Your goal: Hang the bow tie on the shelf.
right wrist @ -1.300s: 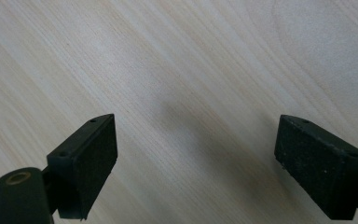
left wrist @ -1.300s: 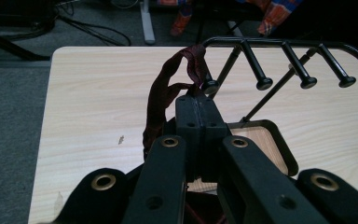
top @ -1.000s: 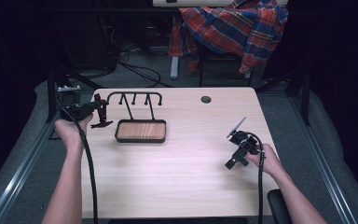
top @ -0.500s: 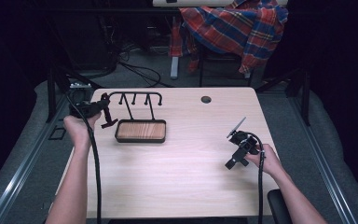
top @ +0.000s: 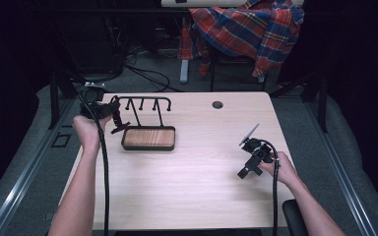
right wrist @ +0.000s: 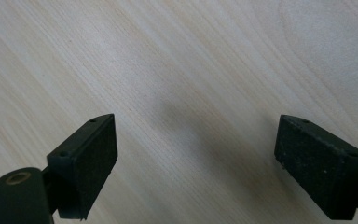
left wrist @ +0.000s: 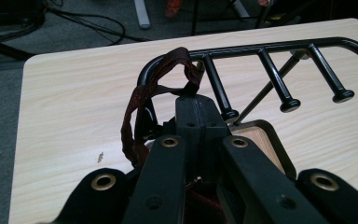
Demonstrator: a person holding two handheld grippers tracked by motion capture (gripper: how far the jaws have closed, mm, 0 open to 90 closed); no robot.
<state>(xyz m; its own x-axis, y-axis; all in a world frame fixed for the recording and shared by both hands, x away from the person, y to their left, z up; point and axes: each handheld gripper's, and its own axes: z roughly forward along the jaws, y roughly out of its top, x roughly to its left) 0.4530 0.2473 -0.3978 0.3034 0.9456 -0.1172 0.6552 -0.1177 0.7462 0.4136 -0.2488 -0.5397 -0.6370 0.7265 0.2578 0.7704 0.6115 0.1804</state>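
Observation:
My left gripper is at the table's far left, shut on a dark red looped band. The loop hangs from the closed jaws right beside the curved left end of a black rack with three pegs; whether band and bar touch I cannot tell. The rack rises from a dark tray with a wooden floor. At the right of the table my right gripper points down at bare wood. Its pads stand wide apart, so the right gripper is open with nothing between them.
A small round hole sits near the table's far edge. Behind the table a plaid cloth drapes over a chair, and cables lie on the floor. Each gripper trails a black cable toward the front edge.
My left hand has moved right and slightly up, carrying the red band closer to the rack's left end. The right hand has stayed where it was.

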